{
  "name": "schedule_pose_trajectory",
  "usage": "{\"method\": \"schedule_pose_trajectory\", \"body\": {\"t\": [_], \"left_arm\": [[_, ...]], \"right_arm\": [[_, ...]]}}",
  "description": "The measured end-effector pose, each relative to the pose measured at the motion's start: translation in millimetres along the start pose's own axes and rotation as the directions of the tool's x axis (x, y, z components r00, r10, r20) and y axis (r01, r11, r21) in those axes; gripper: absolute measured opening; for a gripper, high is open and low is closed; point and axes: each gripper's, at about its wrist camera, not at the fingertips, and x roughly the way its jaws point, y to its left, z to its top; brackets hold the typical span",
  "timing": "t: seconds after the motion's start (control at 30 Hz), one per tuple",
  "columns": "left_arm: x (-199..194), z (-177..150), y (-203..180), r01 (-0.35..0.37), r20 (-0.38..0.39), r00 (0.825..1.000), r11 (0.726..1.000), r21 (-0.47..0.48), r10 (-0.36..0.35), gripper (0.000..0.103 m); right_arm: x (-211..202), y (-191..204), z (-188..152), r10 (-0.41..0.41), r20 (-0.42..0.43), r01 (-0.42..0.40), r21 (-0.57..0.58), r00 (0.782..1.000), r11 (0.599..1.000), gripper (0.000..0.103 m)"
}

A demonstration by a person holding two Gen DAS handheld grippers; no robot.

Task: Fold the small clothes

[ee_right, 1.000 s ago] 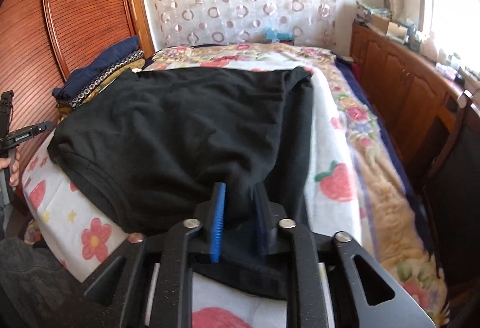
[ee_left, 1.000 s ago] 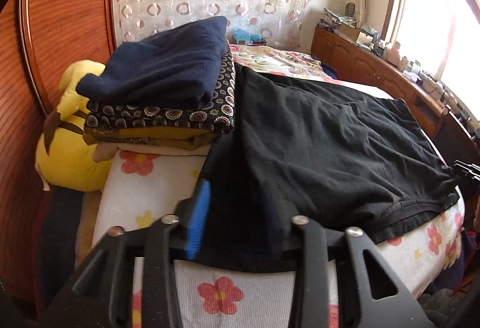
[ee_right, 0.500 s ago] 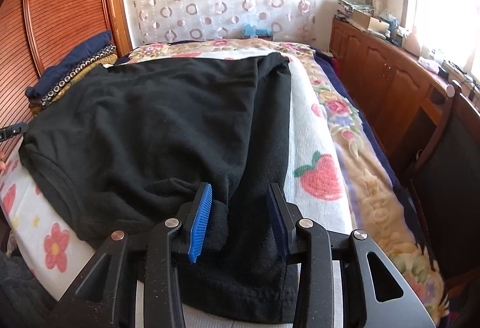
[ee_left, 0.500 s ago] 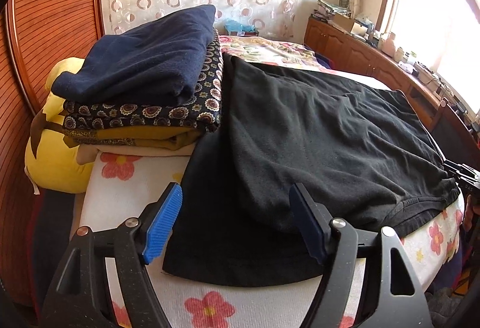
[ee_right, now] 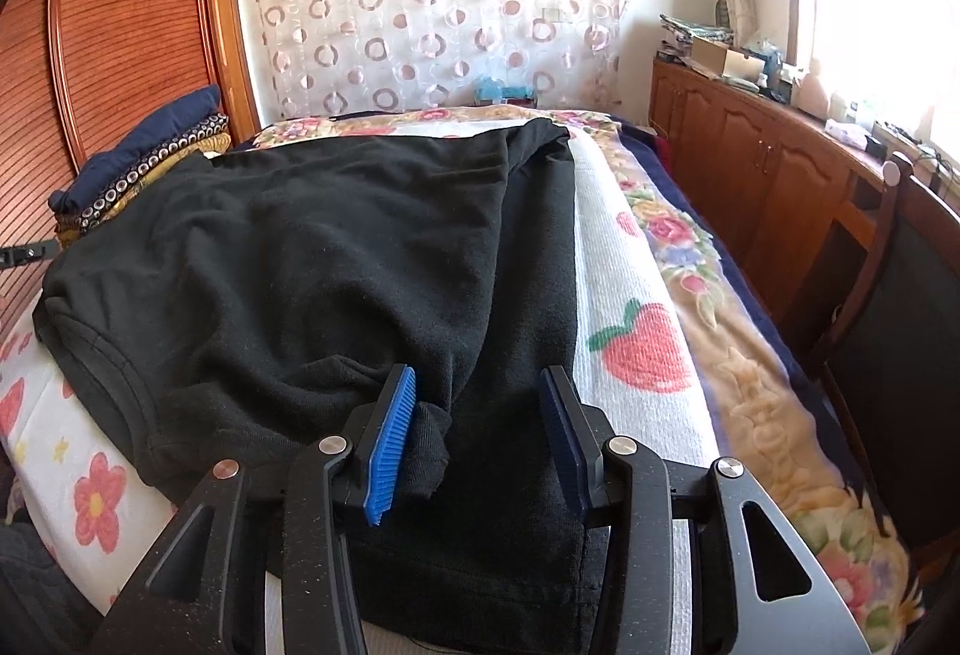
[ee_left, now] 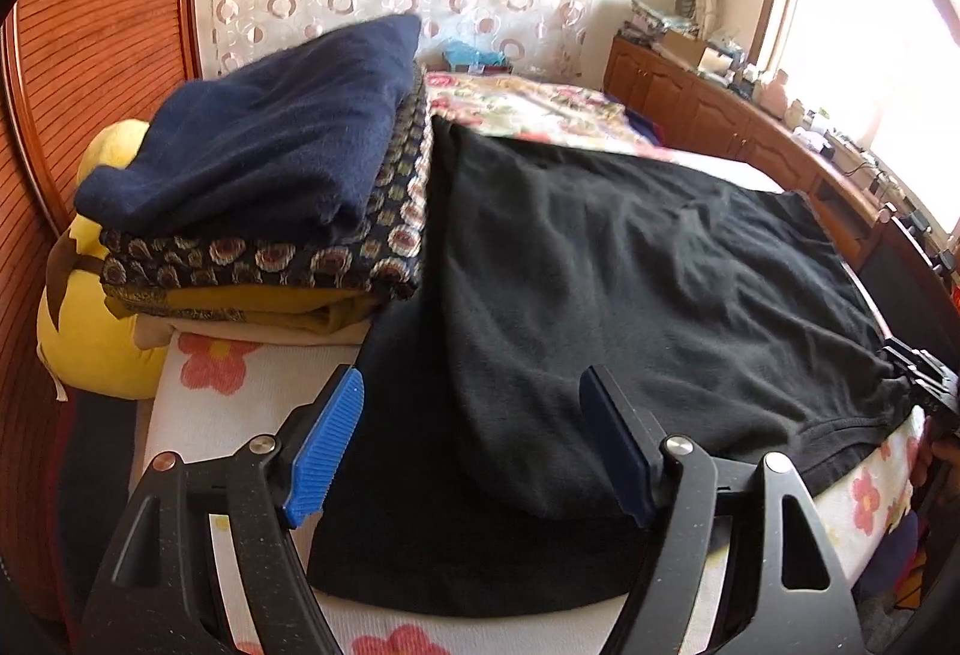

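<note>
In the left wrist view, going left to right: far left there was a yellow plush toy (ee_left: 90, 349) squished against the wooden slatted panel (ee_left: 96, 55). Right next to it sat a stack of folded clothes (ee_left: 270, 211), navy piece on top, a patterned one under that, then mustard and cream layers at the bottom. The black garment (ee_left: 600, 283) took up the middle and right of the frame, spread over the flowery bed cover (ee_left: 216, 373), its left edge butting right up against the stack. One side looked folded over the middle, so there was a doubled layer. The left gripper (ee_left: 474, 445) sat at the bottom centre with its blue pads wide apart, holding nothing, the near edge of the black cloth lying between and below the fingers. At the far right edge you could just catch a bit of the other gripper by the garment's hem.

Right wrist view: same wooden panel (ee_right: 120, 25) upper left, the folded stack (ee_right: 144, 157) small at mid-left, then the black garment (ee_right: 336, 265) filling the centre. The right gripper (ee_right: 474, 439) was at the bottom, jaws apart too, not clamped on anything, though a bunched fold of the black fabric touched the left blue pad (ee_right: 390, 445). Further right was the strawberry-print blanket (ee_right: 642, 349), then wooden cabinets (ee_right: 750, 151) and a chair (ee_right: 900, 325) at the right edge.
</note>
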Motion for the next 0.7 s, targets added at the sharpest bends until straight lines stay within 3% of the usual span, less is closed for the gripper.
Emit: {"method": "schedule_pose_trajectory", "body": {"t": [0.27, 0.43, 0.6, 0.7], "left_arm": [[21, -11, 13, -0.017, -0.068, 0.998, 0.999, -0.034, 0.015, 0.075], [23, -12, 10, -0.025, -0.067, 0.997, 1.000, -0.015, 0.024, 0.076], [20, -14, 10, 0.045, -0.052, 0.998, 0.999, -0.028, -0.046, 0.076], [19, -15, 8, 0.055, -0.048, 0.997, 0.998, -0.014, -0.055, 0.059]], "right_arm": [[1, -7, 0, 0.029, 0.008, -0.029, 0.040, 1.000, 0.999, 0.045], [2, -7, 0, 0.032, 0.010, -0.032, 0.053, 0.999, 0.998, 0.045], [2, -4, 0, 0.023, 0.008, -0.023, 0.033, 1.000, 0.999, 0.045], [2, -3, 0, 0.015, 0.004, -0.015, 0.018, 1.000, 1.000, 0.045]]}}
